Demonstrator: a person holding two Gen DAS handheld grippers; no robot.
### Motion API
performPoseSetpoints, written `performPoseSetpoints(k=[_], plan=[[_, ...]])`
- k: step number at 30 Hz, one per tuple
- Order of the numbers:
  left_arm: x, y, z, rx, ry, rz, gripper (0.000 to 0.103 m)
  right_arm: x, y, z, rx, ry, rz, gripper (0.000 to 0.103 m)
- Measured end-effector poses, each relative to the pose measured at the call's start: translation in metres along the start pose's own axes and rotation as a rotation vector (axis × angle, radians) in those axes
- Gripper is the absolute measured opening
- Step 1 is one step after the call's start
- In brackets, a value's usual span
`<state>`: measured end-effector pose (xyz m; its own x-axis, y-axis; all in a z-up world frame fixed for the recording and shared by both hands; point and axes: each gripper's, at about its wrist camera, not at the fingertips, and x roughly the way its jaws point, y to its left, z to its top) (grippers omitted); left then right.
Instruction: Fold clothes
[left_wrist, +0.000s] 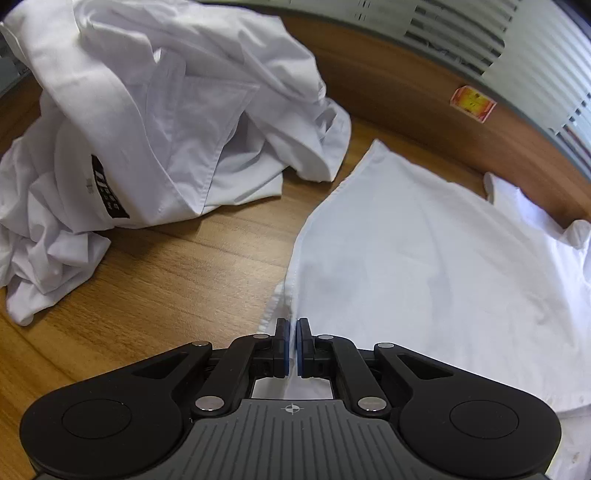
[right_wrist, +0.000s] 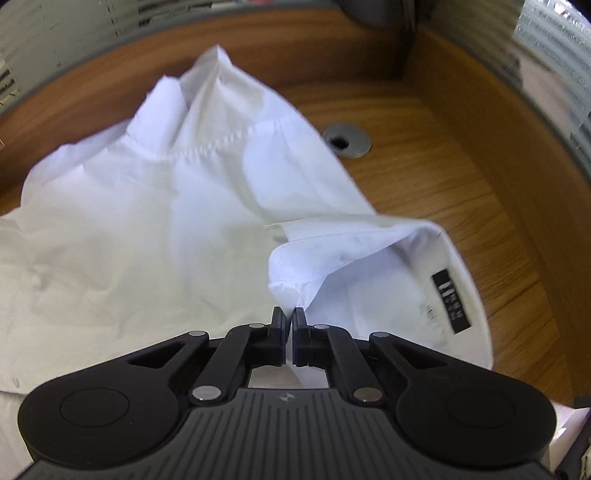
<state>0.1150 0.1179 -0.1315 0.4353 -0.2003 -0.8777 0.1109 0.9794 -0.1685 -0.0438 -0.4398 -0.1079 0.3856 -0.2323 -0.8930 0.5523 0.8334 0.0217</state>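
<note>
Fabric sits between the pads of both claws. The left claw (left_wrist: 293, 341) is closed on the hemmed edge of the flat white cotton shirt (left_wrist: 424, 258), and from this grip the hem runs away in a long curve toward the far corner of the cloth. The right claw (right_wrist: 289, 338) is closed on a folded edge of the same shirt (right_wrist: 147, 240), just beside the part that carries the black woven label (right_wrist: 451, 302). From both claws the body of the shirt spreads forward over the brown wooden desk (left_wrist: 166, 280), so its long axis points away from the person. I judge that the coming fold must carry both near edges forward together. A second, crumpled white shirt (left_wrist: 147, 110) lies apart, to the left.
</note>
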Motion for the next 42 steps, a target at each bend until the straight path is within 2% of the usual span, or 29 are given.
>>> performPoseSetpoints(k=[4, 13, 15, 17, 21, 26, 31, 35, 42], plan=[[-0.004, -0.003, -0.004, 0.027, 0.009, 0.003, 0.006, 0.005, -0.007, -0.008, 0.007, 0.025, -0.015, 0.003], [0.023, -0.007, -0.020, 0.076, 0.058, 0.060, 0.008, 0.035, -0.007, -0.027, -0.013, 0.070, -0.032, 0.004], [0.026, -0.008, -0.021, 0.079, 0.061, 0.080, 0.014, 0.035, -0.007, -0.026, -0.025, 0.074, -0.050, 0.010], [0.023, -0.007, -0.021, 0.070, 0.057, 0.096, 0.018, 0.032, -0.007, -0.025, -0.034, 0.072, -0.068, 0.025], [0.003, -0.006, -0.020, 0.040, -0.009, 0.095, 0.018, 0.001, -0.005, -0.019, -0.062, 0.005, -0.072, 0.034], [-0.010, -0.023, -0.015, 0.049, -0.063, 0.077, 0.018, -0.022, 0.020, -0.010, -0.144, -0.093, -0.093, 0.035], [-0.006, -0.054, -0.003, 0.125, -0.079, 0.039, 0.018, -0.027, 0.045, 0.001, -0.151, -0.141, -0.037, 0.035], [0.004, -0.081, 0.004, 0.178, -0.060, -0.035, 0.018, -0.014, 0.060, 0.015, -0.149, -0.121, 0.036, 0.035], [0.036, -0.136, 0.020, 0.285, -0.033, -0.069, 0.022, 0.018, 0.090, 0.048, -0.156, -0.095, 0.172, 0.035]])
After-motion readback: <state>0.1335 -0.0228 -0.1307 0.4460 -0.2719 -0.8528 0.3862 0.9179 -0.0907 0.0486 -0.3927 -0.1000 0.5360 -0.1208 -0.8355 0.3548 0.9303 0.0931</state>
